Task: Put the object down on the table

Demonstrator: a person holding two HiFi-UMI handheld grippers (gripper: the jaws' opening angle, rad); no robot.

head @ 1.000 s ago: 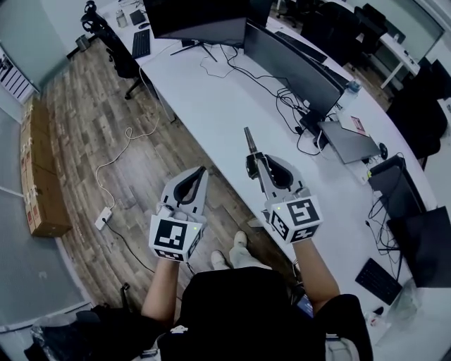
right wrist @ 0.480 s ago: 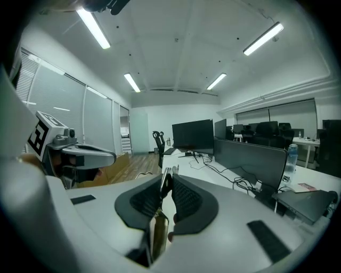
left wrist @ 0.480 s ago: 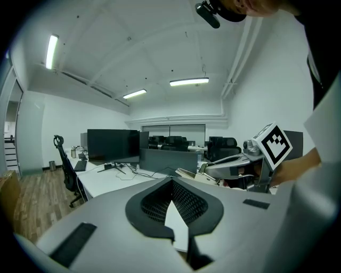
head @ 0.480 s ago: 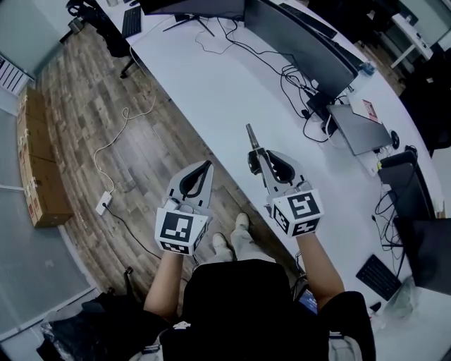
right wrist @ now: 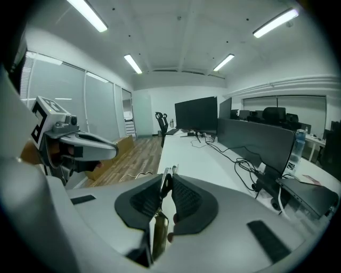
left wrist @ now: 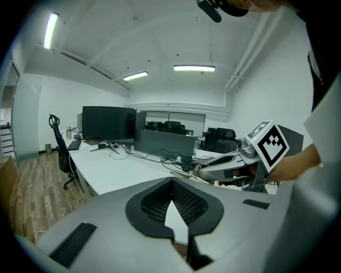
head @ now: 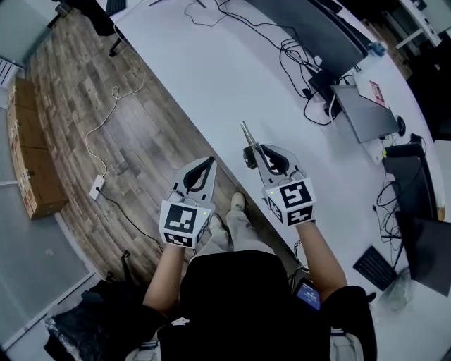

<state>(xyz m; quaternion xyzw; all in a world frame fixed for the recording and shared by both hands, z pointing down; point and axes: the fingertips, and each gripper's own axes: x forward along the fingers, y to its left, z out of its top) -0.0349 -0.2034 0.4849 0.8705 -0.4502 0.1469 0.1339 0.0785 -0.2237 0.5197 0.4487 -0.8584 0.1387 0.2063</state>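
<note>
A slim metal tool [head: 246, 135] with a brass-coloured shank [right wrist: 159, 226] sticks out past the tips of my right gripper [head: 252, 151], which is shut on it. In the right gripper view the black pads [right wrist: 184, 200] press on the tool at both sides. This gripper hovers over the near edge of the long white table [head: 225, 77]. My left gripper [head: 208, 163] hangs beside it, over the wooden floor, with its tips together and nothing between them. Its pads [left wrist: 186, 200] meet at the tip in the left gripper view, where the right gripper [left wrist: 226, 166] shows at the right.
Dark monitors [head: 303, 21] and loose cables [head: 296, 56] line the table's far side, with a closed laptop [head: 366, 116] and a keyboard [head: 373, 264] to the right. Cardboard boxes [head: 32, 155] and a power strip [head: 95, 187] lie on the floor at the left.
Both grippers have sunk lower and come nearer the table's near edge. The right one still holds the tool, and the left one stays closed.
</note>
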